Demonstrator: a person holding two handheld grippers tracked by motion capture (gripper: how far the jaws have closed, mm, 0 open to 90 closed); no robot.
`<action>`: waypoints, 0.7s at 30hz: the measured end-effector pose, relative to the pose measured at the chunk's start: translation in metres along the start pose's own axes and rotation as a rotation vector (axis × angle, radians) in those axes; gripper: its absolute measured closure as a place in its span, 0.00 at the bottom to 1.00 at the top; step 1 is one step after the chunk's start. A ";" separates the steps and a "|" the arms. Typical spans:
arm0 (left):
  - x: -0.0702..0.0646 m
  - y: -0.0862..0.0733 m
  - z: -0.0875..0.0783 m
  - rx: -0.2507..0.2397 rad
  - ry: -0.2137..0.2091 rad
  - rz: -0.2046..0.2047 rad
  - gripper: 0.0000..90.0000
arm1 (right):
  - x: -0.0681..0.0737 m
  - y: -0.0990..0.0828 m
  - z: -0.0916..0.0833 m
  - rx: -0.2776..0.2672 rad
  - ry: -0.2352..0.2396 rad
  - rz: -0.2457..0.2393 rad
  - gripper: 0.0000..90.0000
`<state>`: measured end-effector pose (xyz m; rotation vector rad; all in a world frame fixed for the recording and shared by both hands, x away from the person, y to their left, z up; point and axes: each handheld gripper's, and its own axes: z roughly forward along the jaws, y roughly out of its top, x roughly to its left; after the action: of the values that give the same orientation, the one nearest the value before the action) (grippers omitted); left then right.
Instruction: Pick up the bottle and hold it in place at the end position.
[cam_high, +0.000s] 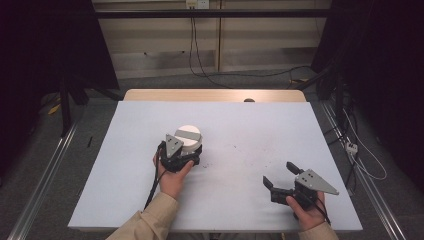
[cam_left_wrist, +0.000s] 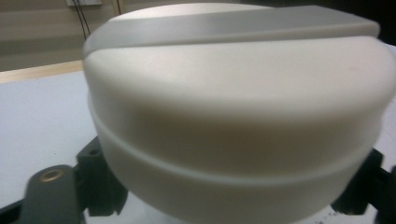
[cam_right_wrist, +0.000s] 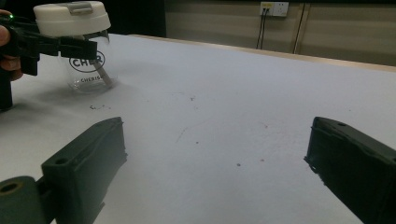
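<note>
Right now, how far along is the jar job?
Done: left hand-held gripper is clamped around the jar, just under its white lid. In hand: jar gripped, standing on the table. Left: lid is on; right hand-held gripper sits open, apart.

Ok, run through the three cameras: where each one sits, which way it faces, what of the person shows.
High view: above the person's side, looking forward and down on the table; both forearms, left gripper, right gripper.
Left gripper view: rides that gripper, facing the jar close up, its jaws at both sides.
Right gripper view: low over the table, open jaws.
Shared: the jar, in all three.
</note>
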<state>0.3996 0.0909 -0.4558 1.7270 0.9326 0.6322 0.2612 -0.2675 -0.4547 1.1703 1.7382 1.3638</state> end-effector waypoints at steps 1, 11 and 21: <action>0.000 0.000 0.000 0.000 -0.003 0.008 0.20 | 0.000 0.000 0.000 0.000 0.001 0.000 0.05; 0.005 0.002 0.001 -0.001 -0.041 0.045 0.20 | -0.002 0.001 -0.001 -0.005 -0.003 0.002 0.05; 0.006 0.008 0.002 -0.014 -0.095 0.082 0.20 | -0.002 0.001 -0.001 -0.011 -0.004 0.000 0.05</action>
<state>0.4071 0.0937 -0.4487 1.7741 0.7924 0.6031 0.2612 -0.2697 -0.4534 1.1664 1.7256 1.3683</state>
